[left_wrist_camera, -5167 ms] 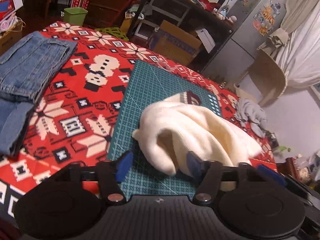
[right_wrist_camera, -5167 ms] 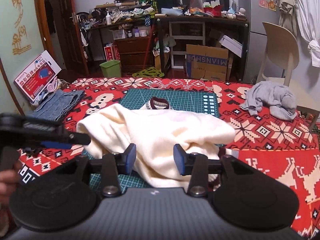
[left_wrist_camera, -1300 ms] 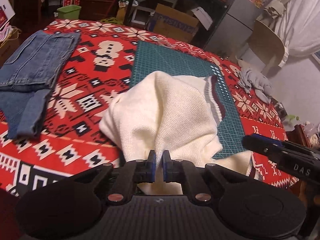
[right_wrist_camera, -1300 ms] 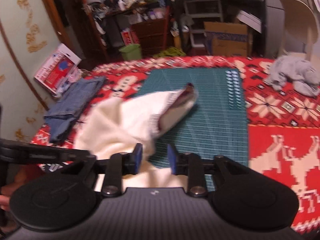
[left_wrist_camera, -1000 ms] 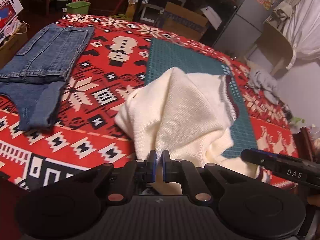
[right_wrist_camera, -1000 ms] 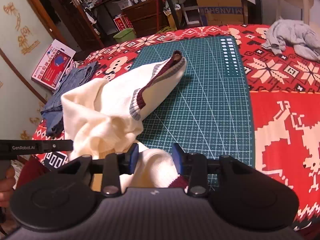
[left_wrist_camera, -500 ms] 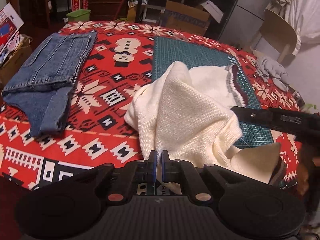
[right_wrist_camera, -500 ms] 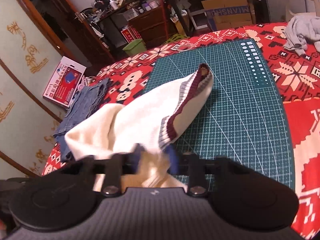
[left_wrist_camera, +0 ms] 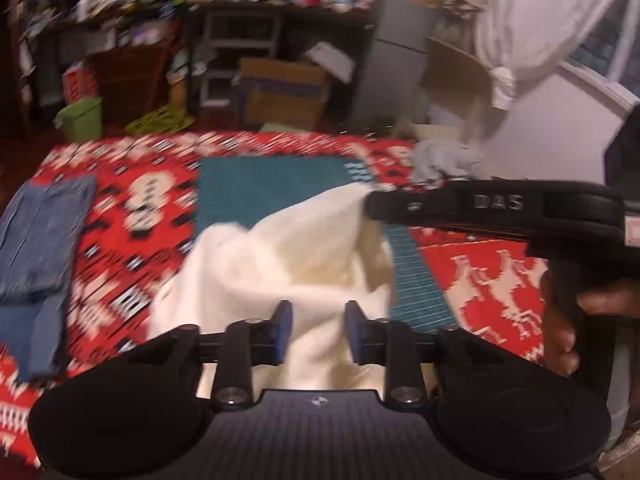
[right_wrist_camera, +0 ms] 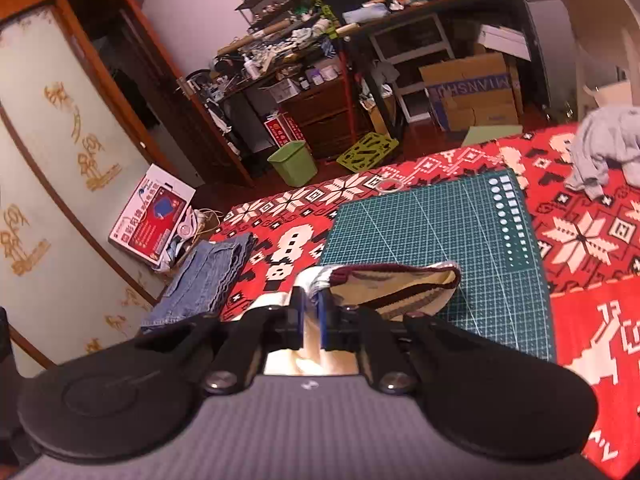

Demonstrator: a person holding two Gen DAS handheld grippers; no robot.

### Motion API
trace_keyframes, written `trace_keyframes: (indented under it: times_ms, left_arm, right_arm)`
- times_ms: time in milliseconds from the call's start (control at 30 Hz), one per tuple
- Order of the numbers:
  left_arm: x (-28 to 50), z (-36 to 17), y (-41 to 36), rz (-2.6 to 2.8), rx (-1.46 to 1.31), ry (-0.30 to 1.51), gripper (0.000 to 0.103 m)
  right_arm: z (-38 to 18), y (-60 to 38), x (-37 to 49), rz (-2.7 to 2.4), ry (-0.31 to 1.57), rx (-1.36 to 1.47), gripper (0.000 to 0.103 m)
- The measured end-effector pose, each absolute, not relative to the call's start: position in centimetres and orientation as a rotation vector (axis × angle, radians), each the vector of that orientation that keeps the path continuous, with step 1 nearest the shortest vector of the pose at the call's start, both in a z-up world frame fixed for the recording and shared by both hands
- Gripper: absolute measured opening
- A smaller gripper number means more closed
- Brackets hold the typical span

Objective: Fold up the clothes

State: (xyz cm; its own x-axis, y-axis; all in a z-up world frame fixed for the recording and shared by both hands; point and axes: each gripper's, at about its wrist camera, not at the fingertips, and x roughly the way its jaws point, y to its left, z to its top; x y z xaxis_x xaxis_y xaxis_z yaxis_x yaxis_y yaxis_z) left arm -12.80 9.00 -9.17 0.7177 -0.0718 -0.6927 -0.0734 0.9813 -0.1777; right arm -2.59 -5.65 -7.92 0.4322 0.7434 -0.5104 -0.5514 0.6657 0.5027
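Cream sweater (left_wrist_camera: 288, 256): bunched in a loose heap on the near part of the green cutting mat (right_wrist_camera: 440, 232) and spilling over its left edge onto the red patterned cloth (left_wrist_camera: 132, 216); its maroon-and-grey ribbed hem (right_wrist_camera: 396, 284) is lifted off the mat.
Right gripper (right_wrist_camera: 310, 320): blue pads pressed together on a fold of the sweater just beside the ribbed hem; seen from the left wrist, its black body (left_wrist_camera: 496, 206) reaches in from the right, tip against the top of the heap.
Left gripper (left_wrist_camera: 318, 332): jaws opening, blue pads parted, sweater fabric lying between them but no longer pinched; view blurred by motion.
Hand (left_wrist_camera: 564, 320): fingers wrapped round the right gripper's handle, at the right edge of the left wrist view.
Folded jeans (right_wrist_camera: 204, 276): flat on the red cloth, left of the mat, well apart from the sweater.
Grey garment (right_wrist_camera: 608, 144): crumpled on the far right of the cloth, beyond the mat's corner.
Tape ring (right_wrist_camera: 387, 185): on the cloth just past the mat's far edge.
Beyond the table: green bin (right_wrist_camera: 292, 162), cardboard boxes (right_wrist_camera: 472, 88), cluttered shelves (right_wrist_camera: 304, 40), pale chair (right_wrist_camera: 592, 32).
Obstruction: each gripper's black body hides the near edge of the sweater and the table.
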Motion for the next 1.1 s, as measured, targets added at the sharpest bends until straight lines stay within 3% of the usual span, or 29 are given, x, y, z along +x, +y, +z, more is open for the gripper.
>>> trace_keyframes:
  times_ms: [300,433,900,1100]
  left_arm:
    - [-8.6,-12.1,4.9,-0.098,-0.134,0.813,0.036]
    - [-7.7,-12.9,4.0,-0.131,-0.148,0.811,0.043]
    - [-3.4,-16.5,2.5,0.02,-0.148,0.893,0.037]
    - [-1.4,-17.5,1.4,0.107,-0.102,0.934,0.05]
  right_arm:
    - [-10.5,-10.7,-1.2,0.72,0.884,0.468,0.007]
    - [-12.1,-12.1,-1.2,0.717,0.919,0.546,0.008]
    - [-13.5,-15.8,-1.3,0.598,0.89,0.557,0.017]
    - [-15.1,-16.9,-1.0,0.575,0.914,0.581,0.018]
